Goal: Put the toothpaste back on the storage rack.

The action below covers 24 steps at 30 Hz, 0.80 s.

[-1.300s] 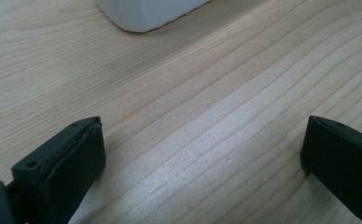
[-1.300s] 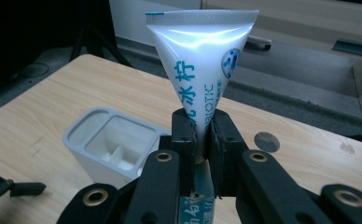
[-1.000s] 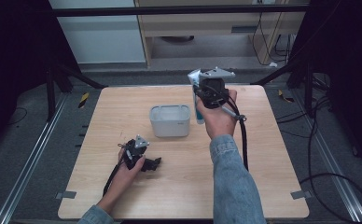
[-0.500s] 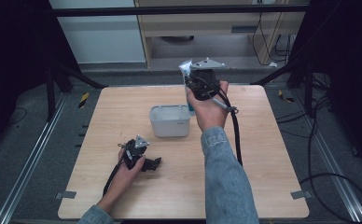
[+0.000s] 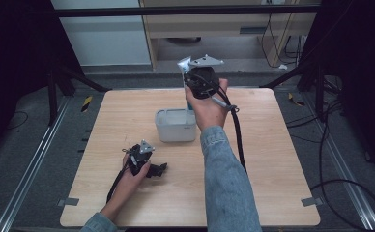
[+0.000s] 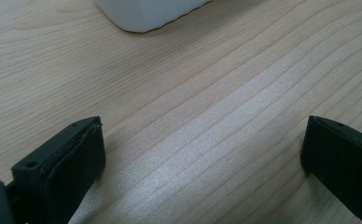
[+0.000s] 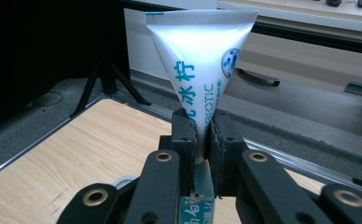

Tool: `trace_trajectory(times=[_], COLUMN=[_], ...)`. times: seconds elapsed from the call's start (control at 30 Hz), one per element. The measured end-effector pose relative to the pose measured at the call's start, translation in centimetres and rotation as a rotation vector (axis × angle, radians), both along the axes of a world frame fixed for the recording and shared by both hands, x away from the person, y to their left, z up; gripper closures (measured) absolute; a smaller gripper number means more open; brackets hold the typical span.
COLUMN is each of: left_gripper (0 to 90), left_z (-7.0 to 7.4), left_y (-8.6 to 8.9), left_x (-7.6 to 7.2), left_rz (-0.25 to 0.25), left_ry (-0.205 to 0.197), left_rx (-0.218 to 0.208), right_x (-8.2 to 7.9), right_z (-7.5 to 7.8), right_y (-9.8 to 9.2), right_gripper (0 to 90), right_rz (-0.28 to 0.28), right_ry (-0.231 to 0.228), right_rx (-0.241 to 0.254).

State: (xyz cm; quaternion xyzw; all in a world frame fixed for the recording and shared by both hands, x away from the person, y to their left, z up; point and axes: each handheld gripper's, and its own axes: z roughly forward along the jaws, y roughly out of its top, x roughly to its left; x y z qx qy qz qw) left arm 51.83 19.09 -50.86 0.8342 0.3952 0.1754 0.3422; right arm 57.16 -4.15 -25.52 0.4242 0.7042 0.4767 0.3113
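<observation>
Tube [image 7: 200, 70], soft and light, is pinched mid-body by the right gripper [image 7: 201, 140] above the white tub [image 5: 176, 124], best held near its stiffer crimped end; left gripper [image 6: 202, 154] is rested wide open, empty.

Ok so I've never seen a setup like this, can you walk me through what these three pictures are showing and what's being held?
No robot here: a person sits at a wooden table with a hand-held tool in each hand, each ending in black tongs.

The wide picture comes from a camera fixed above the table, looking down. The other two come from small cameras riding on the tools, looking along their tongs.

On the table stands a grey-white tub. The left tongs rest low on the wood near the person; in their own view the jaws are wide apart with nothing between them, and a corner of the tub shows at the top.

The right tongs are raised above the far side of the tub, shut on a white tube with blue print, its flat crimped end pointing up.
</observation>
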Motion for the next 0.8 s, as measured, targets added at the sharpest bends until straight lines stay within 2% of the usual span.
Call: trace_trajectory(times=[0.8], left_gripper=[0.0], left_z=[0.0], left_y=[0.0], left_x=[0.0], left_rz=[-0.001], left_ry=[0.0], left_rx=[0.001], right_x=[1.1], right_z=[-0.8], right_y=[1.8], right_gripper=[81.7], right_rz=[0.021], right_ry=[-0.007], right_rx=[0.025])
